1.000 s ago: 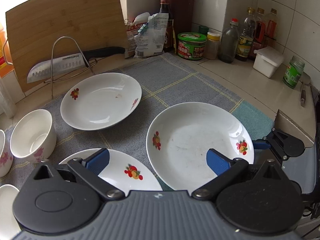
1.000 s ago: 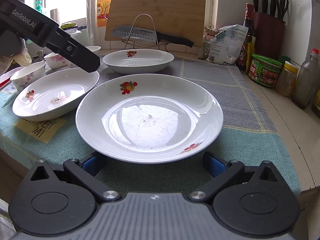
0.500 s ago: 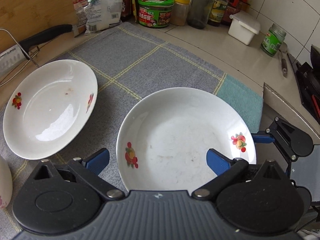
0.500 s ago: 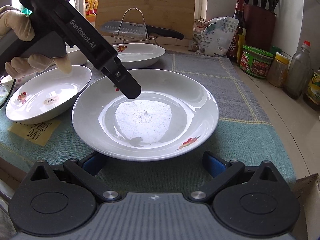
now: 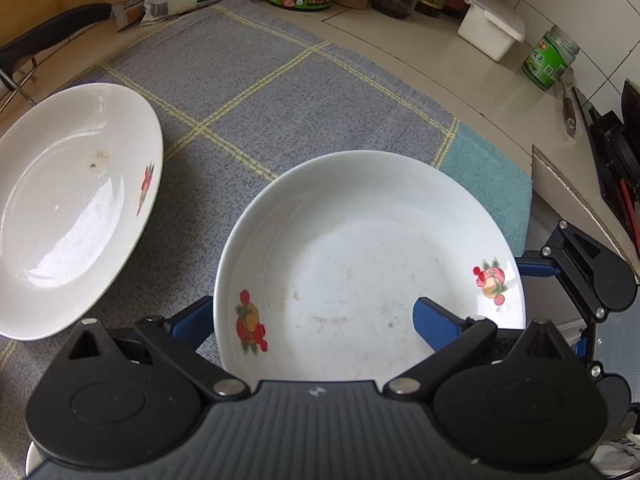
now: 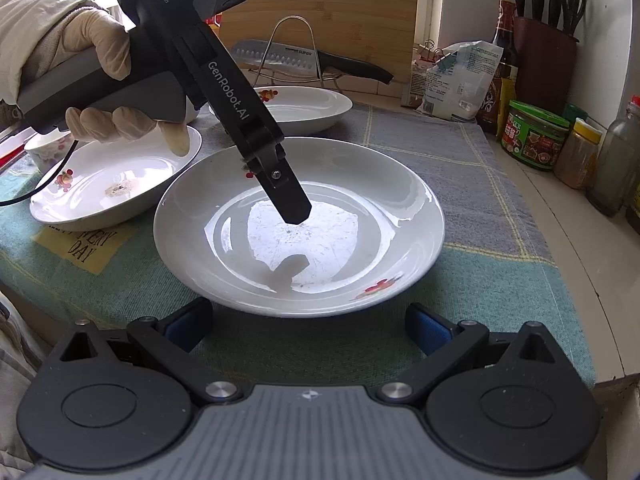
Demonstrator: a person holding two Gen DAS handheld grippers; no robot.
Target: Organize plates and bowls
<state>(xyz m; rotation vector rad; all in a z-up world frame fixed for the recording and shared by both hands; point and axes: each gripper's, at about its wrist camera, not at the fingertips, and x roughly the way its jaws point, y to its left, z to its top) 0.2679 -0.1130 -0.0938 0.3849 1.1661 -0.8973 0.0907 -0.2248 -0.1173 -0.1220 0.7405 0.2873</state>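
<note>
The left tongs (image 5: 312,316) are spread wide and grasp nothing. They hang over the near plate (image 5: 368,264), one blue finger outside its rim, the other above its inside. From the right wrist view, the left tongs (image 6: 294,210) point down into this plate (image 6: 300,228), tip just above its centre; a gloved hand (image 6: 100,68) holds their grip.

The right tongs (image 6: 308,328) are also spread wide and empty, low at the tabletop edge. The same plate lies just ahead of them, between the lines of their two fingers, not touched.

Left of the left tongs lies a second plate (image 5: 68,208). A third plate (image 6: 116,176) sits left of the right tongs, near the first. All rest on a checked cloth (image 5: 280,80).
</note>
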